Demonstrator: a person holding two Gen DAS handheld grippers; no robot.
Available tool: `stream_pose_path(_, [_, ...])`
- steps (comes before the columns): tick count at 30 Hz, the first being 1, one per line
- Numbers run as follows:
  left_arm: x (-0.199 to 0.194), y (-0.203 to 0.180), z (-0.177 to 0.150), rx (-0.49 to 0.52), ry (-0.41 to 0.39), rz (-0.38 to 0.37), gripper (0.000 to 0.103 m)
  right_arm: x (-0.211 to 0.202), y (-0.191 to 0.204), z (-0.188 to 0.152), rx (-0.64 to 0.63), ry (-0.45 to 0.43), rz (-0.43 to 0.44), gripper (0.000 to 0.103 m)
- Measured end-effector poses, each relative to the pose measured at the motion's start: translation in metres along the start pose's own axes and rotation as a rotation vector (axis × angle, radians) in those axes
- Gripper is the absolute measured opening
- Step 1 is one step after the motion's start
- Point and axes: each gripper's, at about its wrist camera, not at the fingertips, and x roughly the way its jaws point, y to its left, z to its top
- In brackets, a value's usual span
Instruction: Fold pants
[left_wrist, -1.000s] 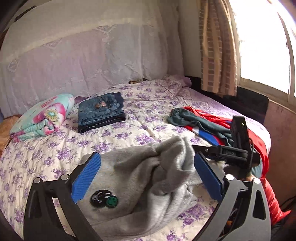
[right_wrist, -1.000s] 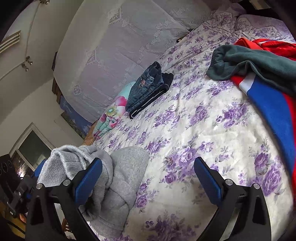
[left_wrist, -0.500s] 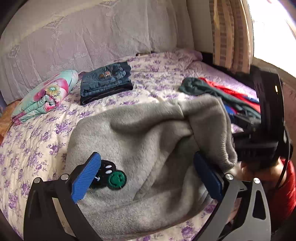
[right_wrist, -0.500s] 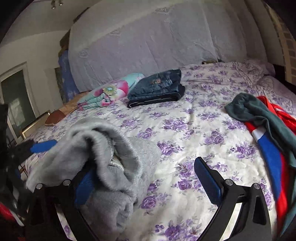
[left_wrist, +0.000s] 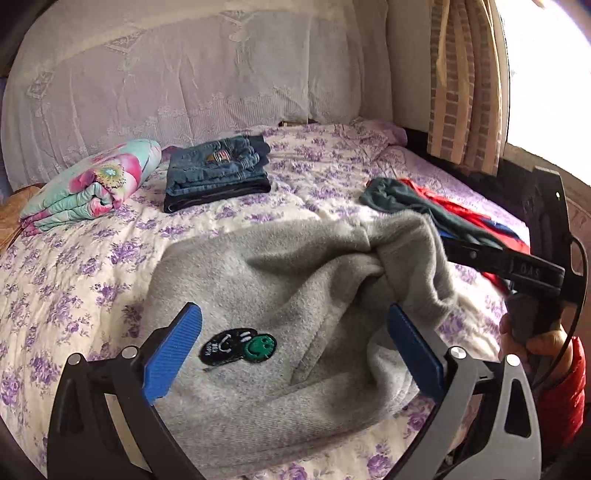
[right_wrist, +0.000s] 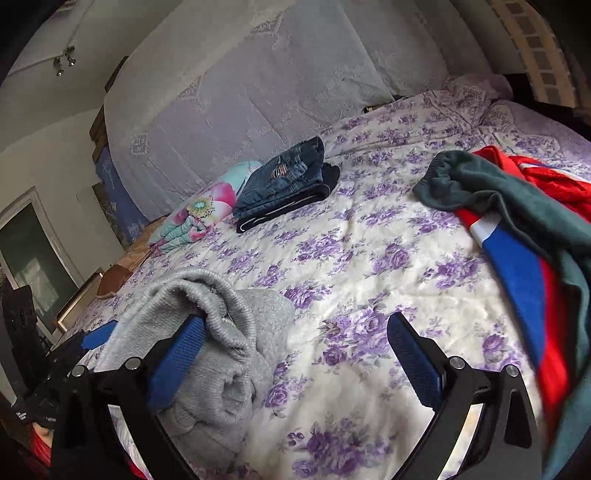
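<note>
My left gripper (left_wrist: 293, 350) hovered wide open over the grey sweatpants (left_wrist: 280, 295) on the floral bedspread (left_wrist: 74, 280); my right gripper (right_wrist: 295, 354) gaped too, gripping nothing.

we held our right gripper (right_wrist: 295, 354) wide open over the flowered bedspread (right_wrist: 369, 258), its left finger under bunched grey pants (right_wrist: 229, 332).

Left gripper (left_wrist: 293, 345) jaws wide apart, gripping nothing. Right gripper (right_wrist: 295, 350) also spread wide; right hand (left_wrist: 535, 341) wrapped around its handle.
</note>
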Motion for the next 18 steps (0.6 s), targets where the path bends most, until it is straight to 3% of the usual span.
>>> stream_pose_path(4, [0.016,-0.011,-0.001,-0.009,0.075,-0.074,0.098,-0.021,0.034,0.018,-0.074,-0.084,0.084,0.099])
stream_pose_path(6, [0.028,-0.03,-0.013,0.049,0.1,-0.063,0.098,-0.005,0.053,0.017,-0.154,-0.033,0.055,0.099])
stream_pose_path(8, [0.032,-0.043,-0.024,0.115,0.057,-0.023,0.099,0.025,0.055,0.007,-0.205,0.058,-0.058,0.099])
stream_pose_path(10, [0.034,-0.039,-0.025,0.085,0.061,-0.033,0.099,0.047,0.036,-0.009,-0.214,0.111,-0.166,0.099])
stream_pose_path(13, [0.037,-0.036,-0.023,0.088,0.068,-0.061,0.099,0.053,-0.003,-0.011,-0.059,0.158,-0.06,0.1])
stream_pose_path(18, [0.023,-0.028,-0.019,0.03,0.05,-0.071,0.099,0.032,0.022,-0.014,-0.168,0.057,-0.092,0.099])
